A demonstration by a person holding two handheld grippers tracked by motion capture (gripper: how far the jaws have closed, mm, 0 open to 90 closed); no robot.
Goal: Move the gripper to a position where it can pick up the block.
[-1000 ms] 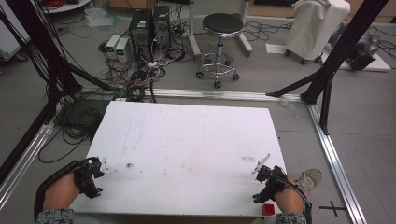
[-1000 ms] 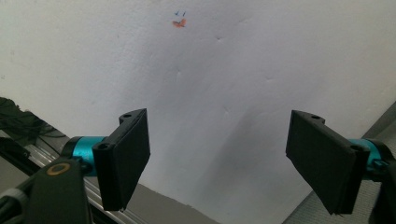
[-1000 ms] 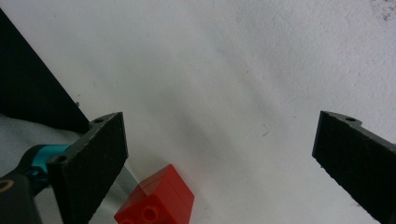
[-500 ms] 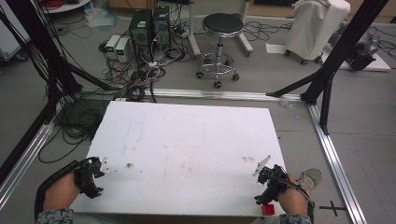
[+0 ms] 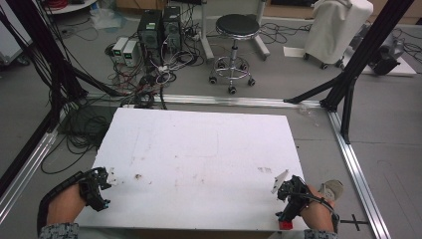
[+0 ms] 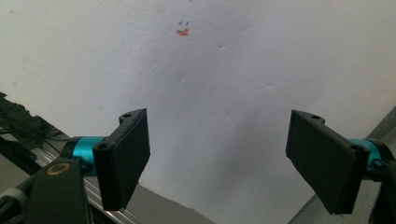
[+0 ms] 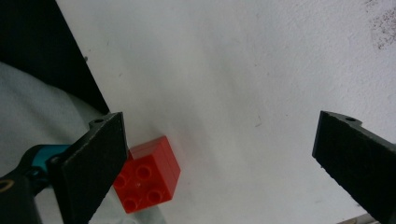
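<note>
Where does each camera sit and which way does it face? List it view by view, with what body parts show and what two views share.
High view: above the person's side, looking forward and down on the white table; forearms enter from the bottom with the left gripper and right gripper.
Left gripper view: rides the left gripper, facing the table between open jaws, near its edge.
Right gripper view: rides the right gripper, facing the table; jaws open.
Shared: the red brick appears in the right gripper view and the high view.
</note>
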